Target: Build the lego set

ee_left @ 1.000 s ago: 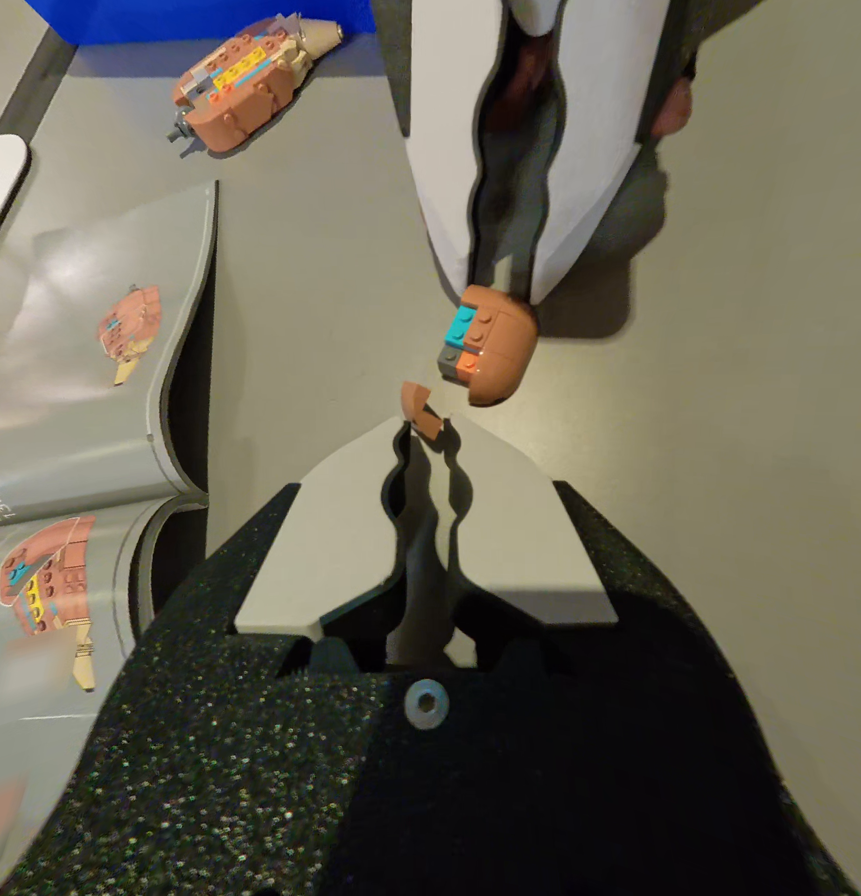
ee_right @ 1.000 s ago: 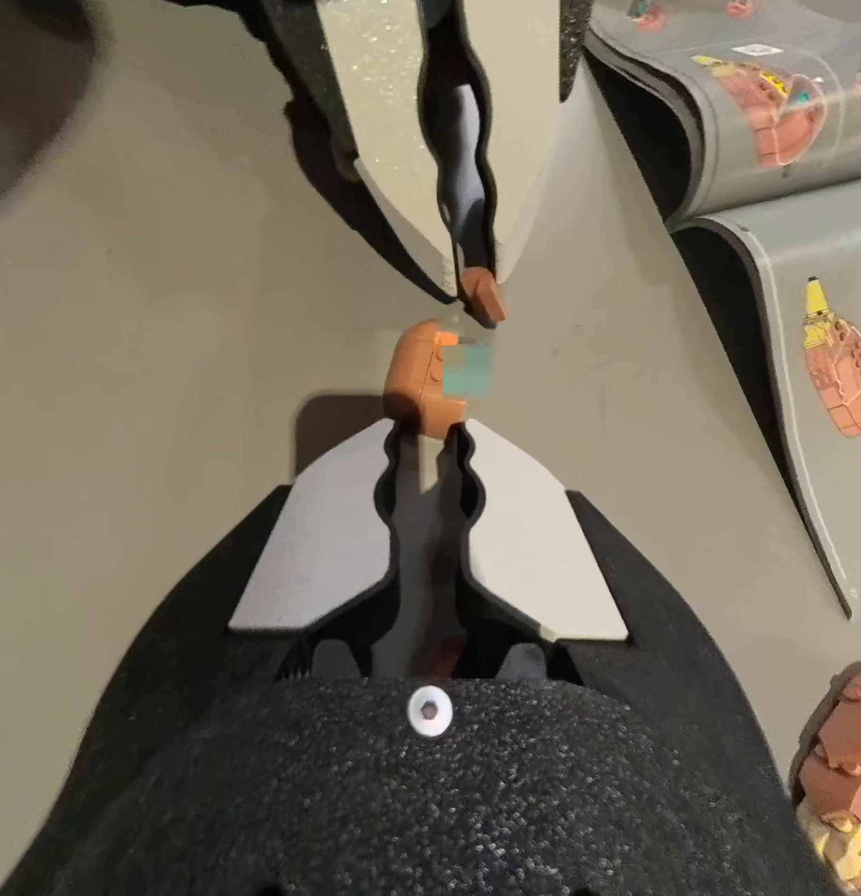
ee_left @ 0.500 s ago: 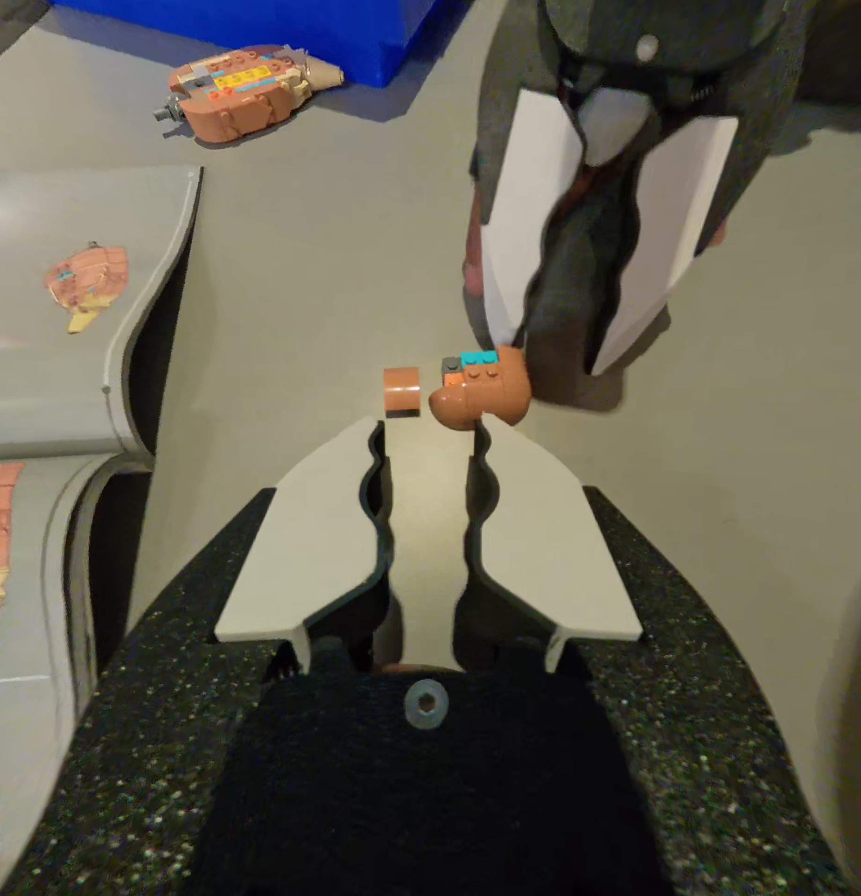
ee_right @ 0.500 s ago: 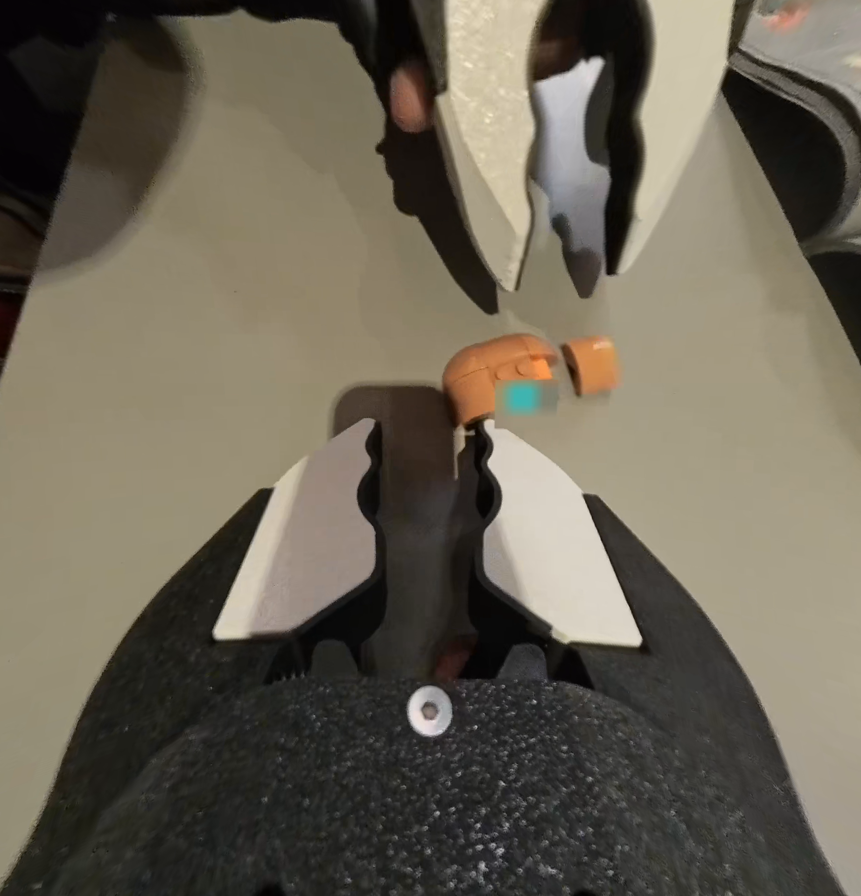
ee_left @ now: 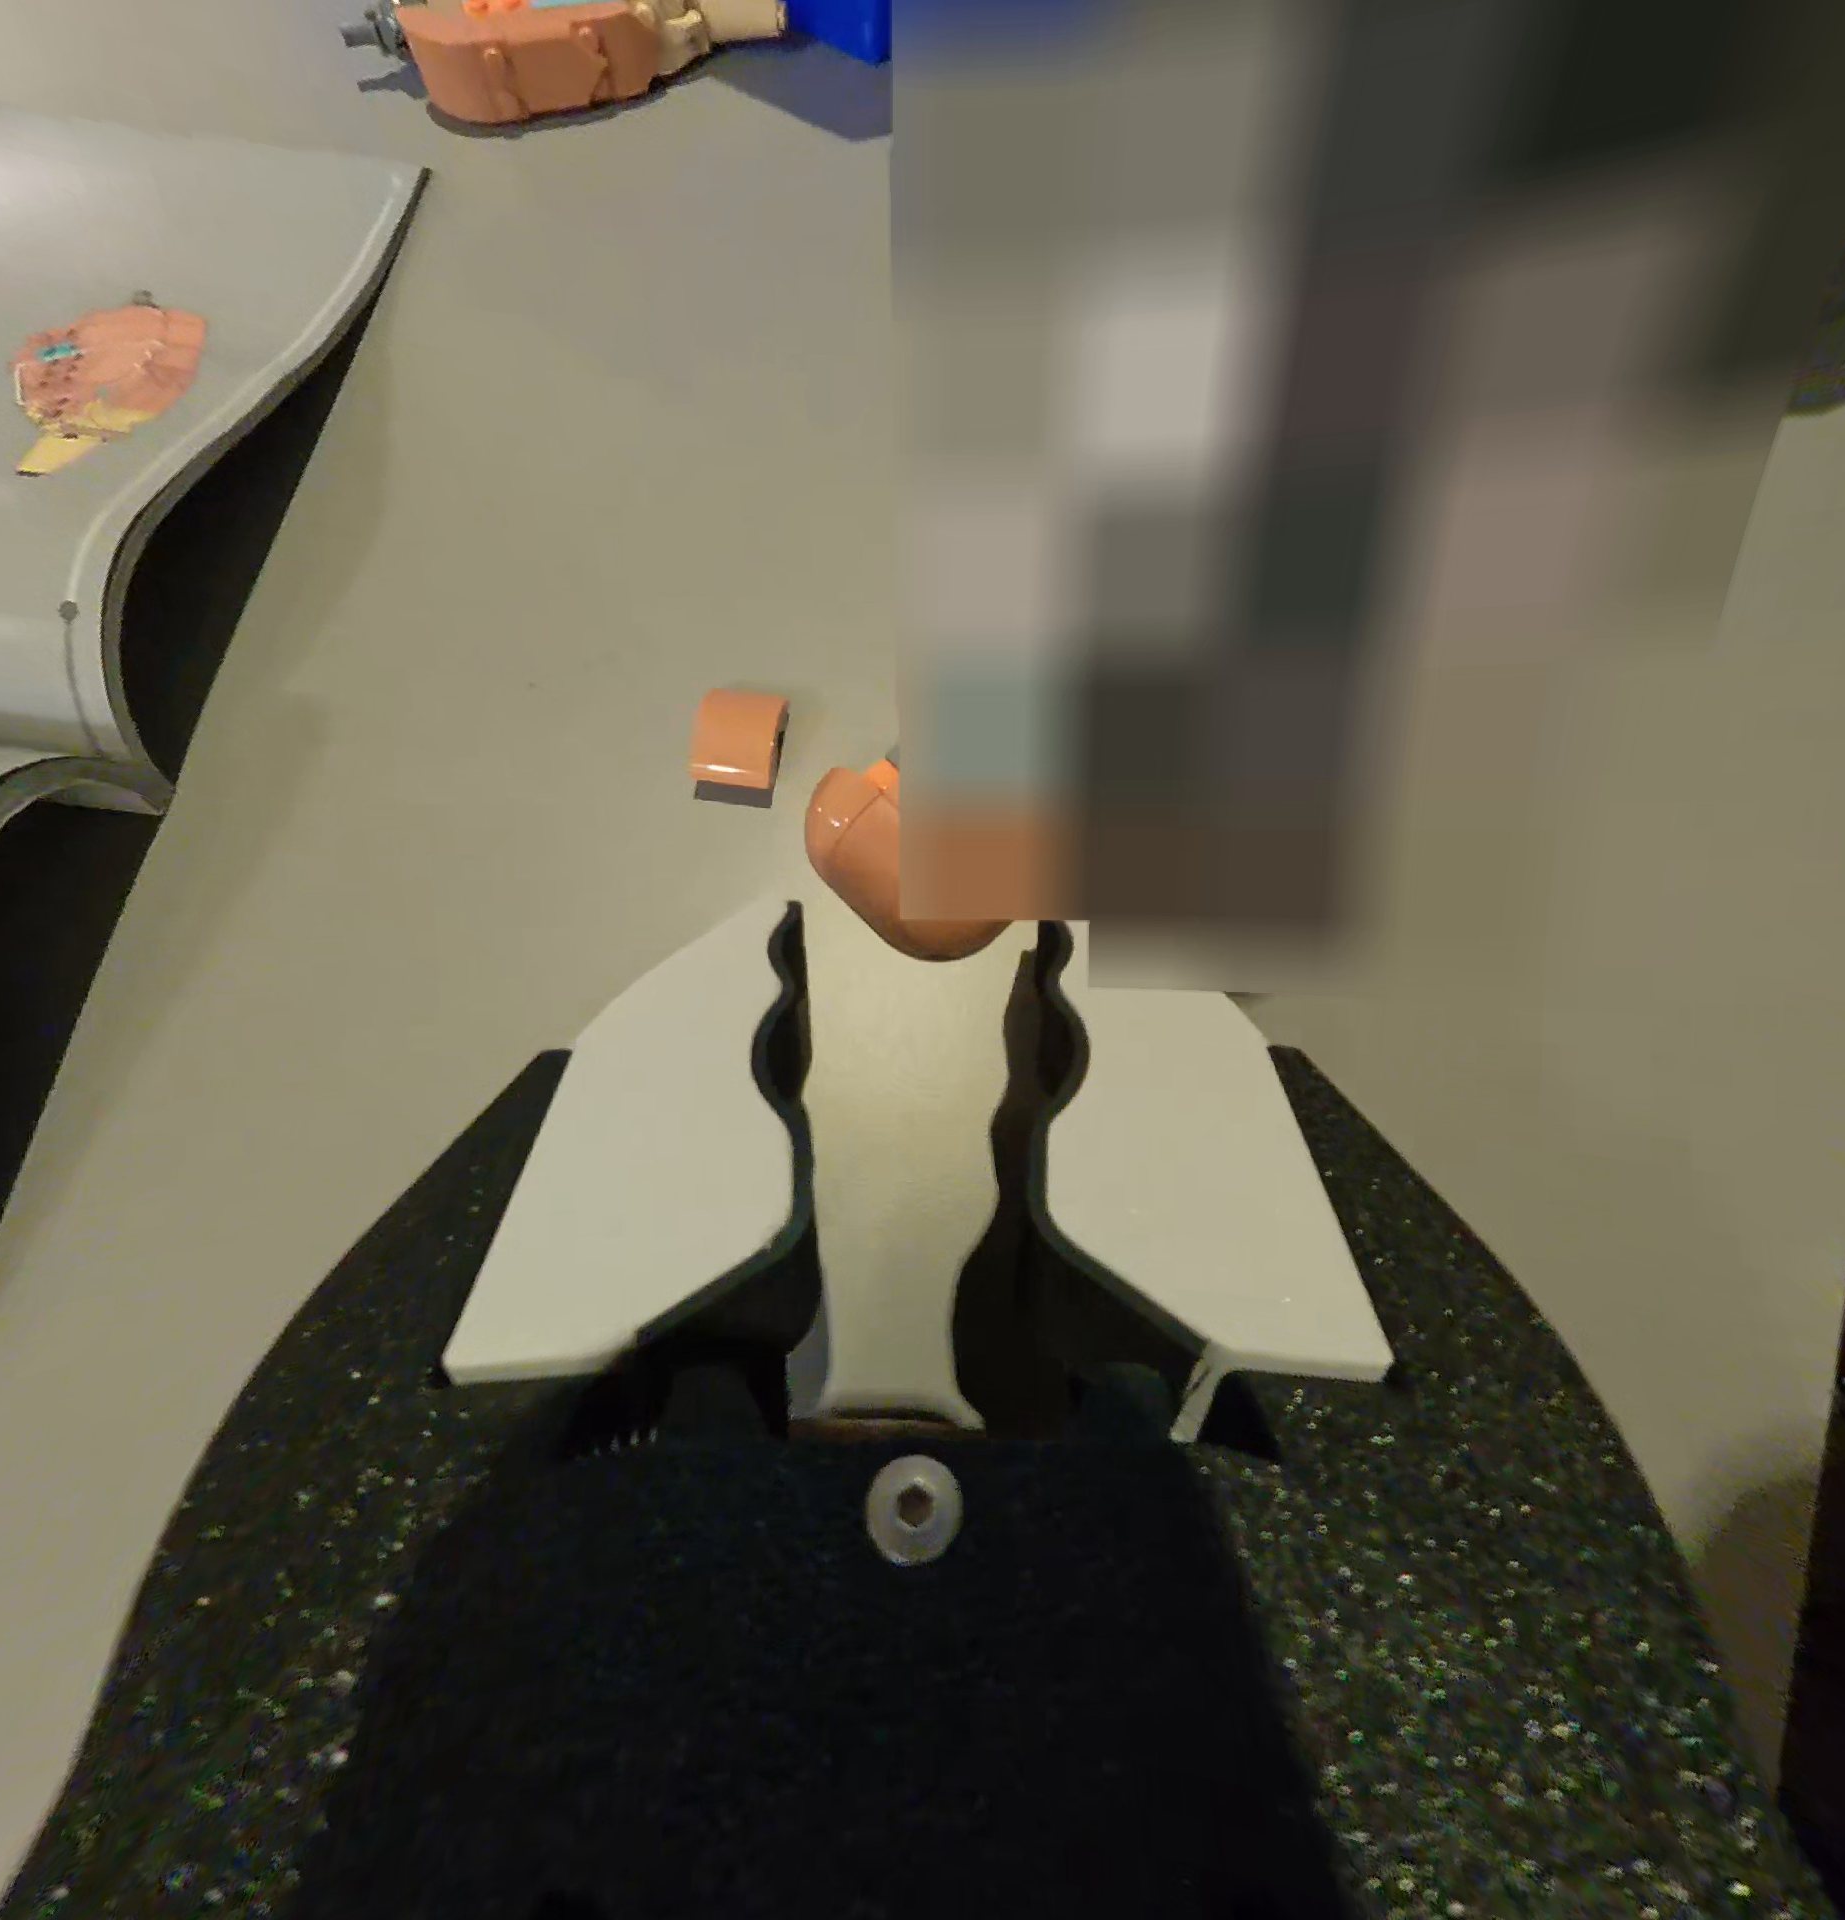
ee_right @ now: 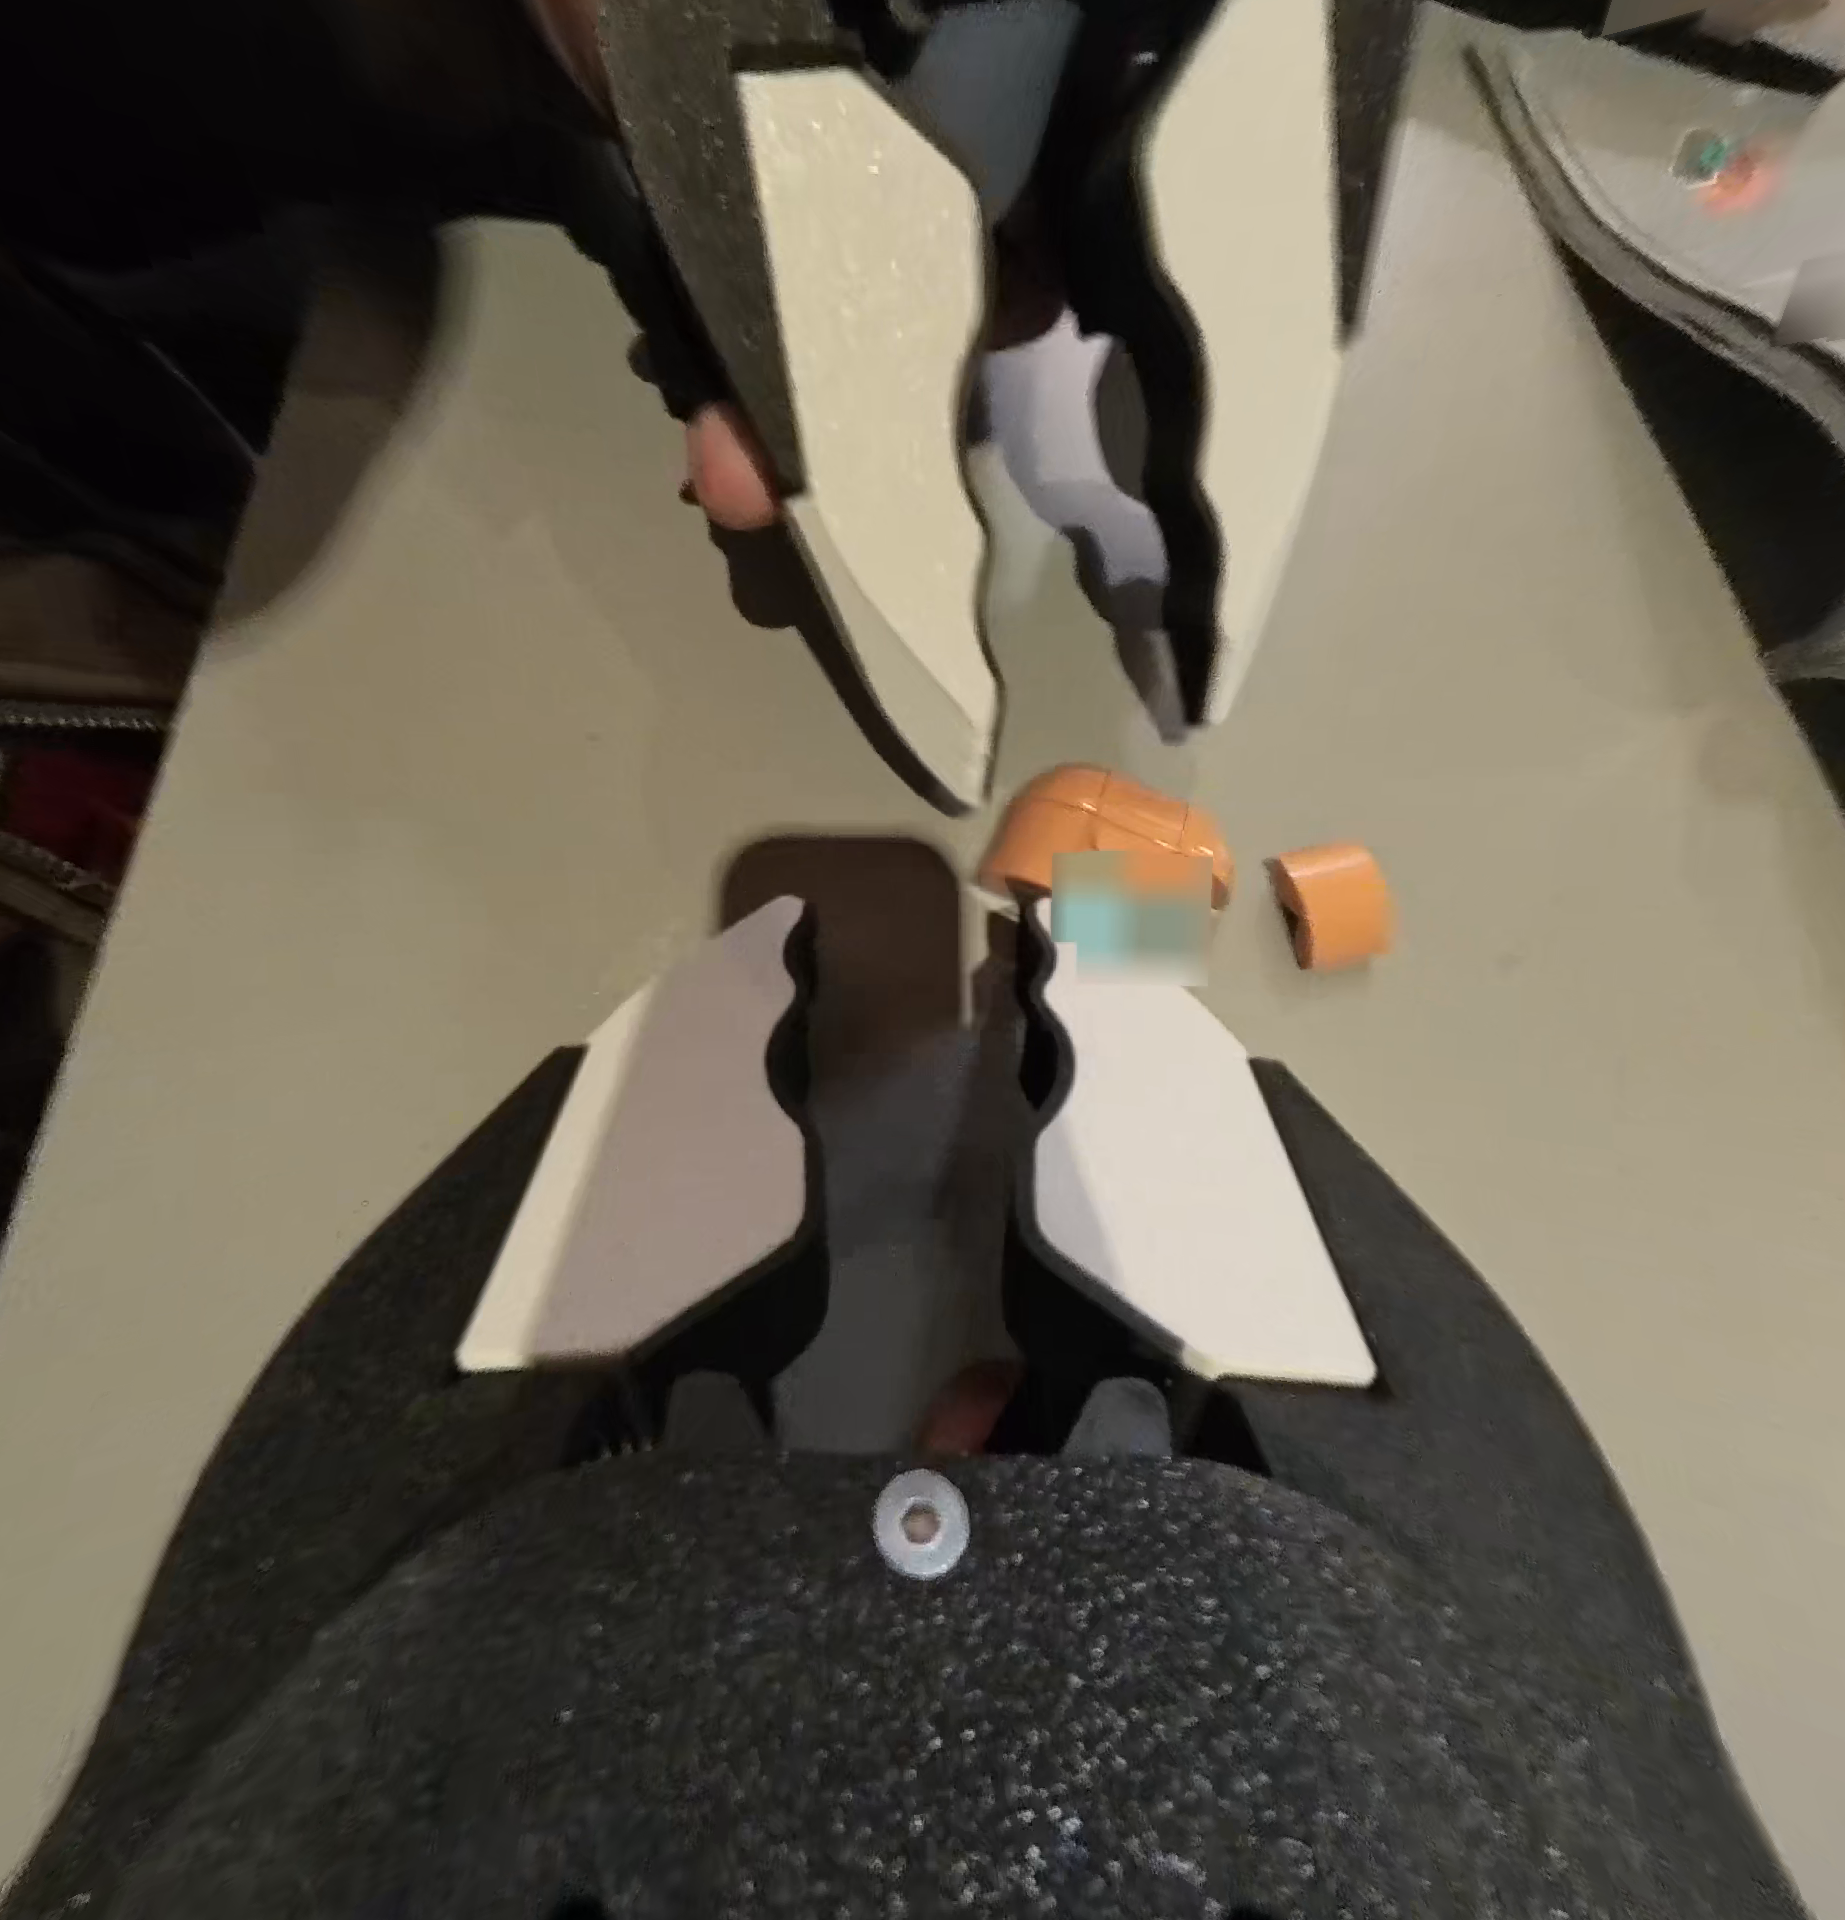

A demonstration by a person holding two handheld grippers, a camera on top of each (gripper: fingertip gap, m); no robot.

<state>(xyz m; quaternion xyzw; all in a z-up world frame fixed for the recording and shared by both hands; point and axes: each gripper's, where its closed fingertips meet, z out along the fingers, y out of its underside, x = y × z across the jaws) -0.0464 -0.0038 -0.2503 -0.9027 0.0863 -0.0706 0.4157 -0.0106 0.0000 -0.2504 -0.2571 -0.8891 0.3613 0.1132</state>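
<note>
Both tools released, holding nothing. Left tool point(ee_left: 913, 925) and right tool point(ee_right: 913, 914) face each other across the rounded brown block point(ee_right: 1094, 826) on the counter point(ee_right: 482, 831). Small curved piece point(ee_right: 1331, 902) lies just beside the block, apart. Booklet point(ee_left: 118, 436) and bigger model point(ee_left: 544, 52) well off from it.

A grey table point(ee_left: 585, 499) carries what looks like a blue box point(ee_left: 845, 31) at its far edge.

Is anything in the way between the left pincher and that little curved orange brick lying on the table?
Nothing visible blocks it. The left gripper is open, and the small curved brick lies alone on bare table, ahead and slightly left. The rounded orange assembly sits beside it, right in front of the fingertips.
</note>
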